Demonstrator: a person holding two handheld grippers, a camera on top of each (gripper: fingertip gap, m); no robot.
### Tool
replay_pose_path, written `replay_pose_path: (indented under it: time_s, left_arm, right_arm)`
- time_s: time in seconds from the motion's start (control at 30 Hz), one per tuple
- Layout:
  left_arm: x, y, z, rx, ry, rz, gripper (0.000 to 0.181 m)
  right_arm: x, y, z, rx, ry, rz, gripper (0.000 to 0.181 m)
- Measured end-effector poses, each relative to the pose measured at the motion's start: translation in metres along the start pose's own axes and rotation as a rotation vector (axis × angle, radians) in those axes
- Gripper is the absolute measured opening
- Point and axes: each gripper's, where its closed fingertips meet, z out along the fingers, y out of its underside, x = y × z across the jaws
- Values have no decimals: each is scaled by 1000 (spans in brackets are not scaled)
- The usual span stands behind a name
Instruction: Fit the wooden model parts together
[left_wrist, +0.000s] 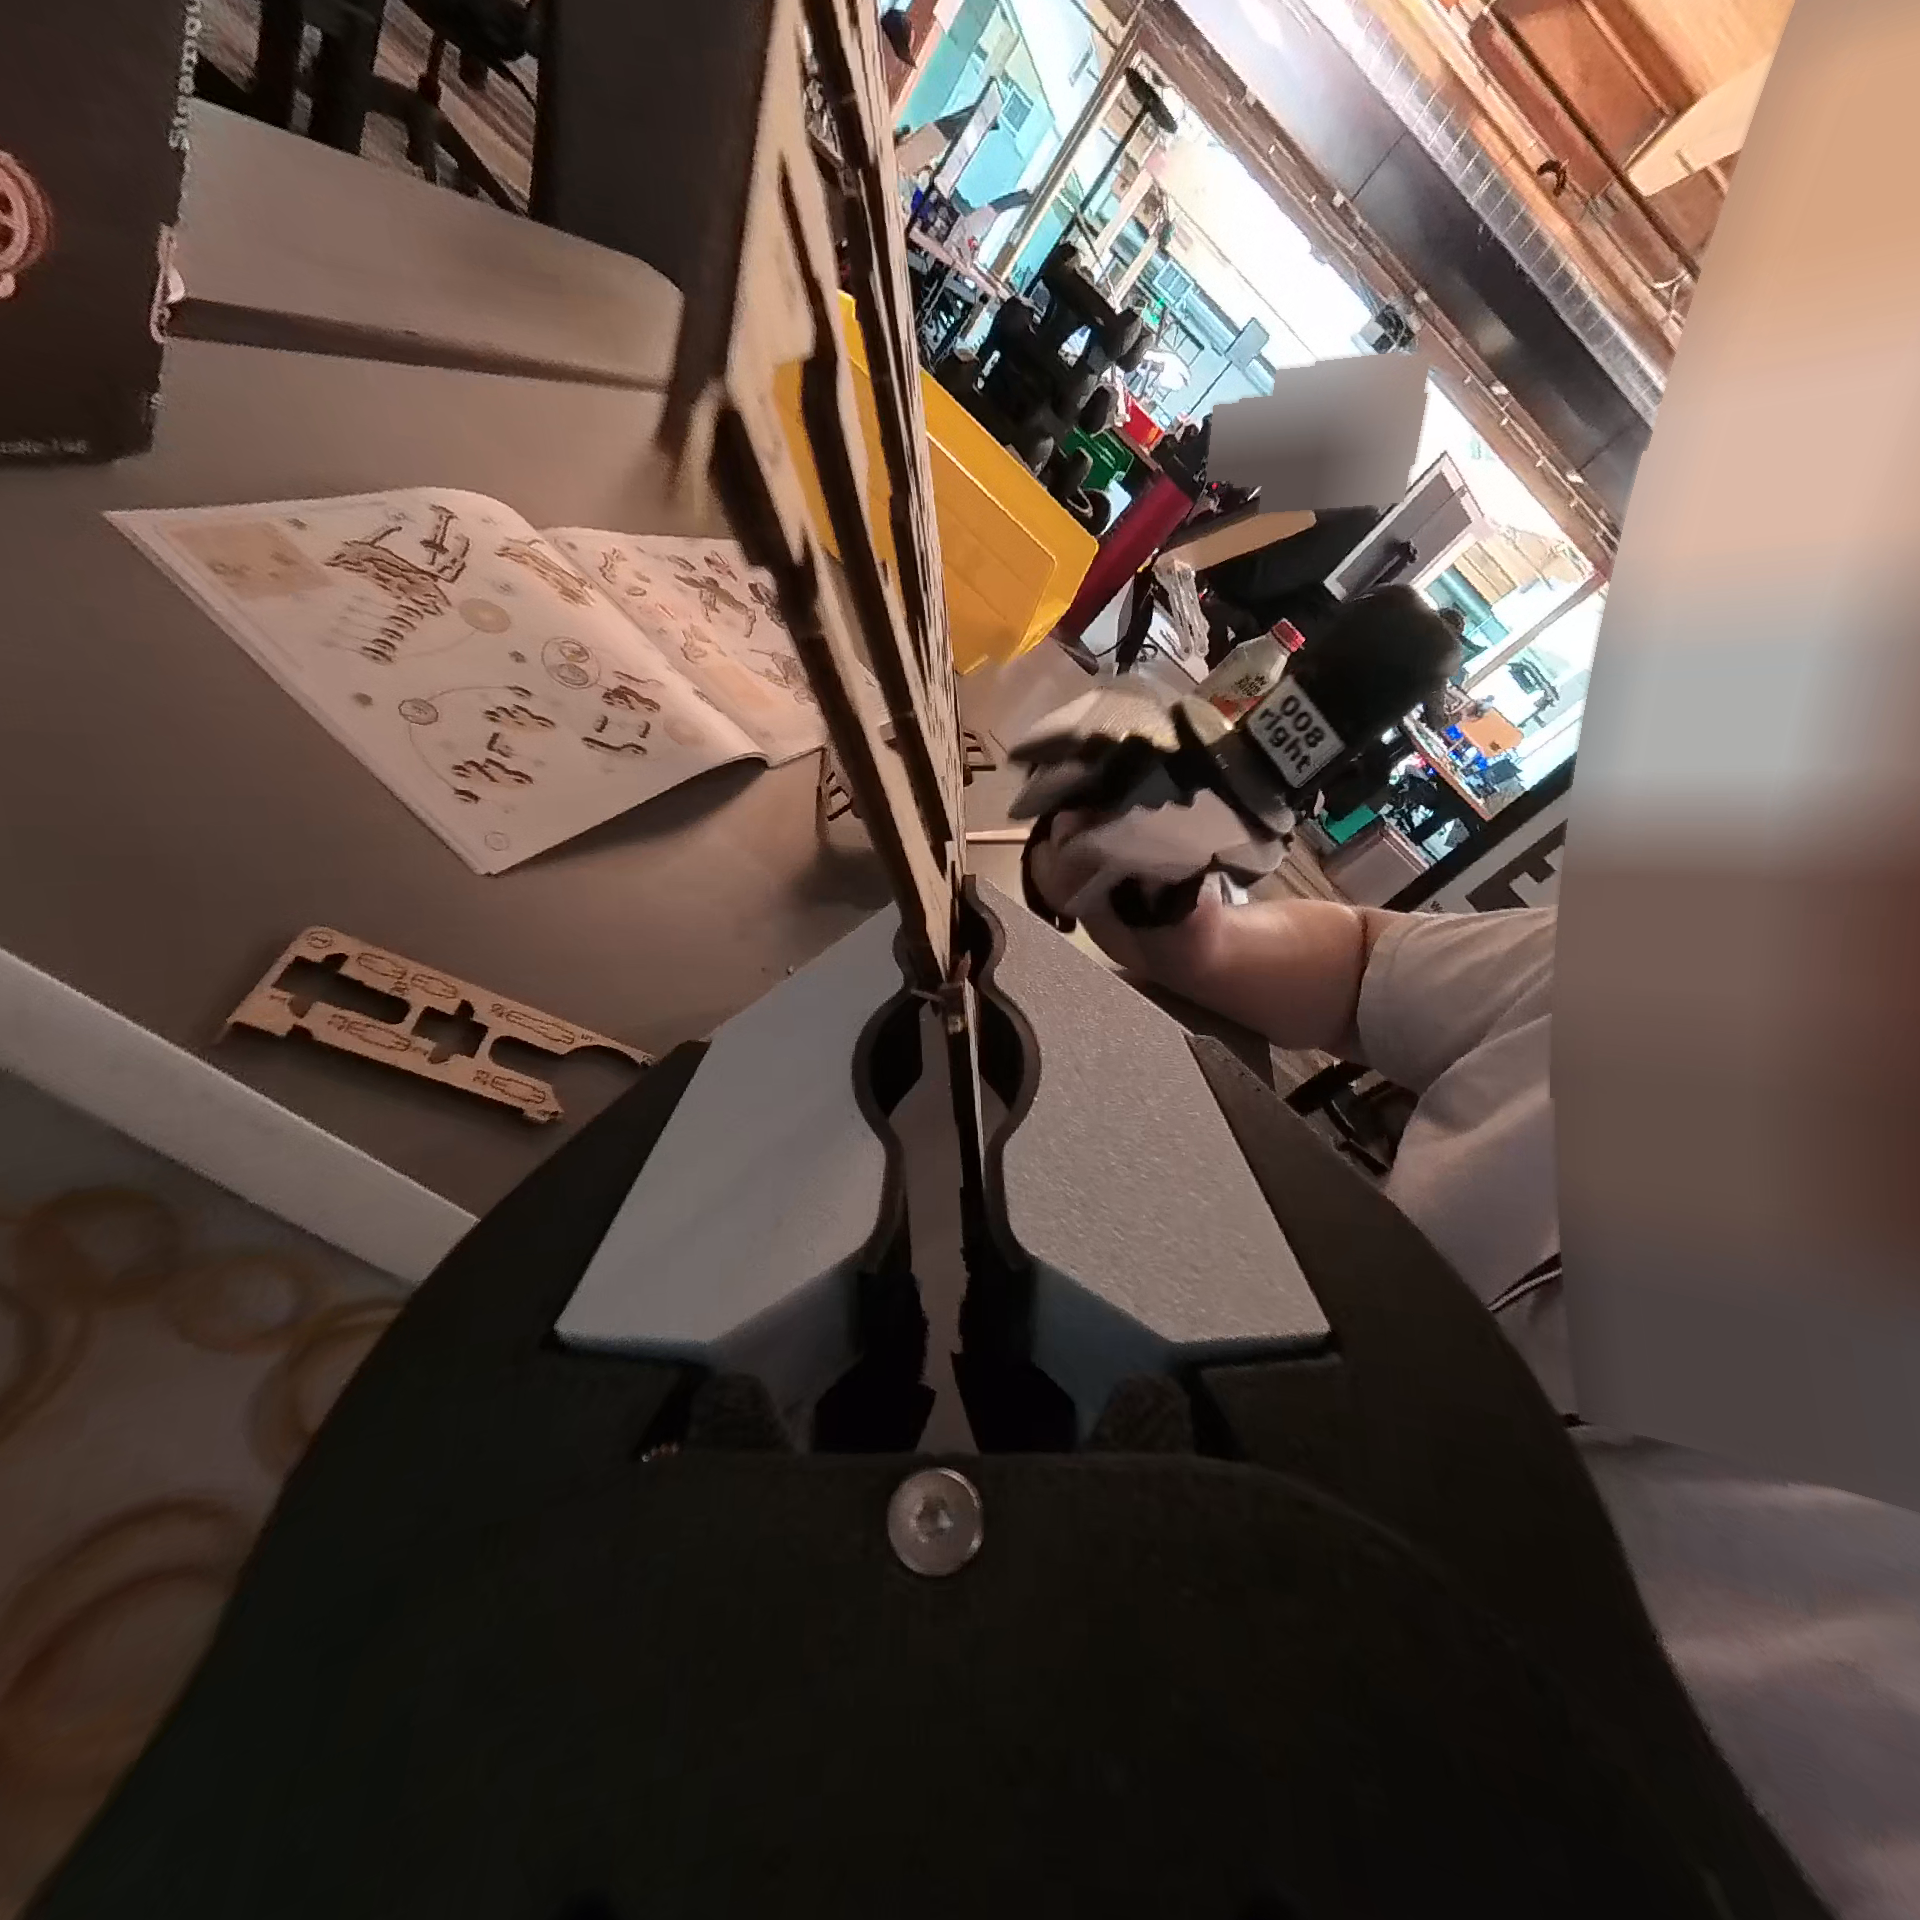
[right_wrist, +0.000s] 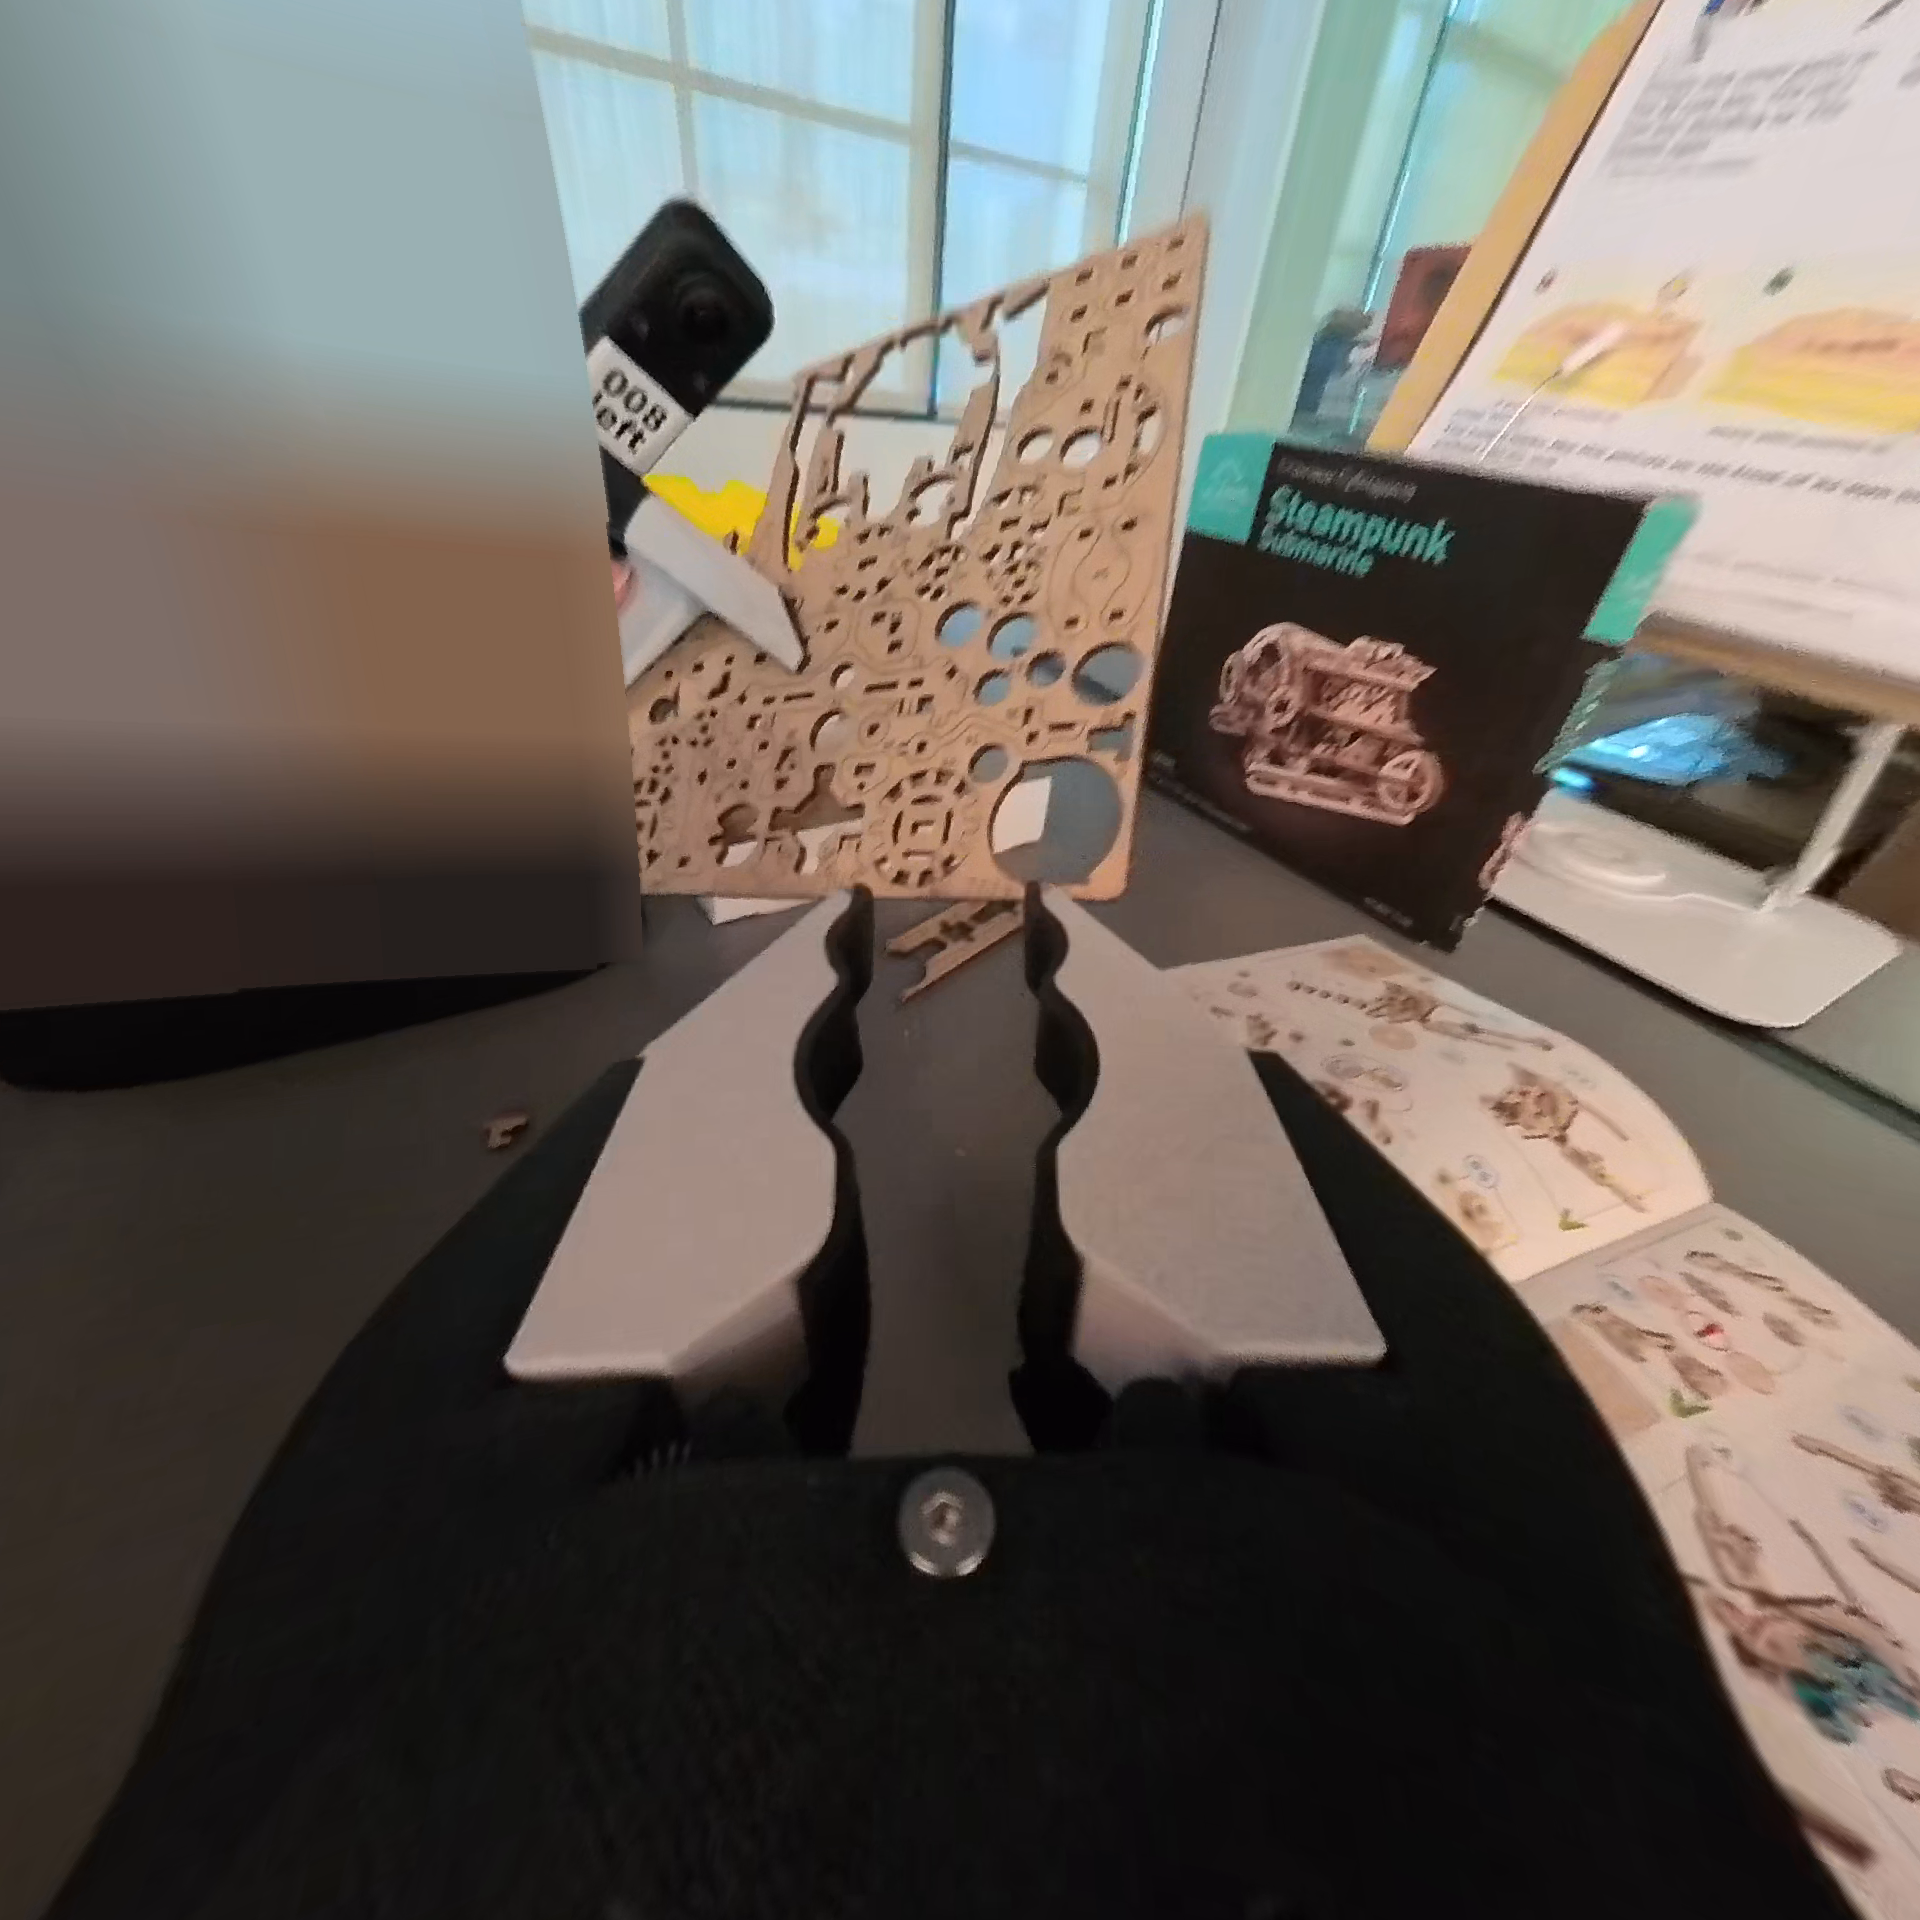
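Left tongs (left_wrist: 951, 961) clamped on edge-on wooden sheet (left_wrist: 831, 416), booklet (left_wrist: 499, 644) on table (left_wrist: 208, 831)

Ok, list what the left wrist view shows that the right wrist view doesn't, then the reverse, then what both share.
Left wrist view only: a yellow bin, a small punched-out wooden strip on the table, and the left gripper shut on the wooden sheet, seen edge-on.

Right wrist view only: the sheet's cut-out face, a loose wooden piece beneath it, and the open, empty right gripper.

Both: the sheet, the instruction booklet and the dark kit box.
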Motion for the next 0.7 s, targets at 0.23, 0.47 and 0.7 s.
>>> replay_pose_path:
  time_s: [0.23, 0.47, 0.7]
  left_arm:
    - [6, 2, 4, -3, 37, 4, 1]
    - [10, 4, 15, 39, 60, -157, 1]
    - [18, 9, 23, 41, 113, -297, 1]
  right_arm:
    - [-1, -11, -3, 18, 17, -70, 33]
    - [-21, 12, 13, -152, 103, -649, 68]
    - [-49, 11, 32, -177, 280, -1332, 71]
